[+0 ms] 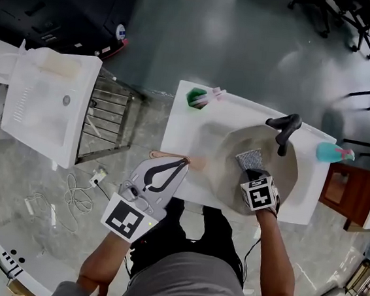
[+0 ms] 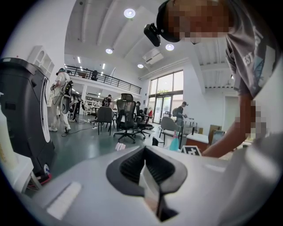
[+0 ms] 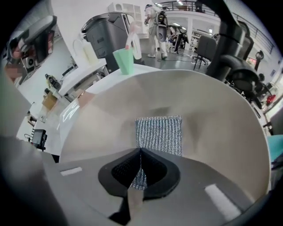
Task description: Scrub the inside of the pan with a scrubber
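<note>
A round pan (image 1: 287,163) with a beige inside lies in the white sink basin (image 1: 199,134). Its wooden handle (image 1: 198,164) points left. My right gripper (image 1: 252,173) is inside the pan, shut on a silvery mesh scrubber (image 1: 250,159). In the right gripper view the scrubber (image 3: 159,134) lies flat against the pan's inner wall (image 3: 212,110), just beyond the right gripper (image 3: 139,175). My left gripper (image 1: 183,165) sits at the sink's front edge, shut on the pan handle. In the left gripper view a thin pale strip shows between the closed jaws of the left gripper (image 2: 148,177).
A black faucet (image 1: 285,130) curves over the pan's far side. A green cup (image 1: 196,98) with brushes stands at the back left of the sink, a teal spray bottle (image 1: 333,153) at its right end. A second white basin (image 1: 45,106) and wire rack (image 1: 109,121) stand left.
</note>
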Demonstrator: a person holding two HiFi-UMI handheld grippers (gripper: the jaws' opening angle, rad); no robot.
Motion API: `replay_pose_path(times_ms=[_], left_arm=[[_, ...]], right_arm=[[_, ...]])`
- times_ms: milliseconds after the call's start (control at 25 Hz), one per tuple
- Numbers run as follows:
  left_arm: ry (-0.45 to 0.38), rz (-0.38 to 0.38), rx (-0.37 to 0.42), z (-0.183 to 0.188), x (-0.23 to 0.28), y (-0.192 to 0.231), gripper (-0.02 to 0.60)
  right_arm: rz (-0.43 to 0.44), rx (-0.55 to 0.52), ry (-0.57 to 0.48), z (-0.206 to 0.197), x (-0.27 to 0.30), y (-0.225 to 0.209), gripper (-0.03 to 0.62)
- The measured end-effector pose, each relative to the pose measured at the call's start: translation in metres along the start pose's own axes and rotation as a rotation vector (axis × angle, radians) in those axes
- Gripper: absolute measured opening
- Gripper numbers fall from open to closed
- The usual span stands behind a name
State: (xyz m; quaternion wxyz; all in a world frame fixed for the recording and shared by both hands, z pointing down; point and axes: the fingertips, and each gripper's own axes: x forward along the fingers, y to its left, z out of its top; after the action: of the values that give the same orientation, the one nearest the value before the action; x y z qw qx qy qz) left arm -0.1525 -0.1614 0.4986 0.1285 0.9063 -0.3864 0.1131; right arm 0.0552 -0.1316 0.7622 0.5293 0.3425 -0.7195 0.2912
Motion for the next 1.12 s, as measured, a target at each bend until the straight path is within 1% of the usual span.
replay_pose_path(times_ms=[120, 200, 320, 400, 520, 640, 760, 880, 1000, 1120], left_arm=[[-0.001, -0.004, -0.004, 0.001, 0.002, -0.001, 0.002], [0.0, -0.005, -0.002, 0.0, 0.002, -0.001, 0.002], [0.005, -0.003, -0.004, -0.002, 0.0, 0.0, 0.002], [0.007, -0.002, -0.003, -0.003, -0.001, -0.001, 0.002], [0.005, 0.002, -0.001, -0.004, -0.004, -0.001, 0.002], [0.001, 0.008, -0.002, -0.003, -0.007, -0.002, 0.002], [-0.002, 0.01, 0.002, -0.001, -0.01, -0.003, 0.002], [-0.012, 0.01, 0.006, 0.003, -0.013, -0.006, 0.002], [-0.022, 0.004, 0.017, 0.01, -0.015, -0.01, 0.002], [-0.031, -0.01, 0.03, 0.017, -0.015, -0.017, 0.002]], right_arm=[[-0.089, 0.067, -0.026, 0.002, -0.008, -0.037, 0.009], [-0.145, 0.085, -0.047, 0.007, -0.01, -0.058, 0.009], [-0.192, 0.062, -0.09, 0.021, -0.007, -0.07, 0.011], [-0.199, 0.033, -0.12, 0.032, -0.002, -0.069, 0.011], [-0.161, 0.033, -0.141, 0.048, 0.007, -0.056, 0.011], [-0.104, 0.022, -0.133, 0.059, 0.014, -0.034, 0.011], [-0.038, -0.02, -0.099, 0.058, 0.019, -0.009, 0.011], [0.037, -0.051, -0.043, 0.047, 0.021, 0.013, 0.011], [0.057, -0.053, -0.025, 0.038, 0.015, 0.022, 0.011], [0.043, -0.032, -0.057, 0.034, -0.004, 0.021, 0.009]])
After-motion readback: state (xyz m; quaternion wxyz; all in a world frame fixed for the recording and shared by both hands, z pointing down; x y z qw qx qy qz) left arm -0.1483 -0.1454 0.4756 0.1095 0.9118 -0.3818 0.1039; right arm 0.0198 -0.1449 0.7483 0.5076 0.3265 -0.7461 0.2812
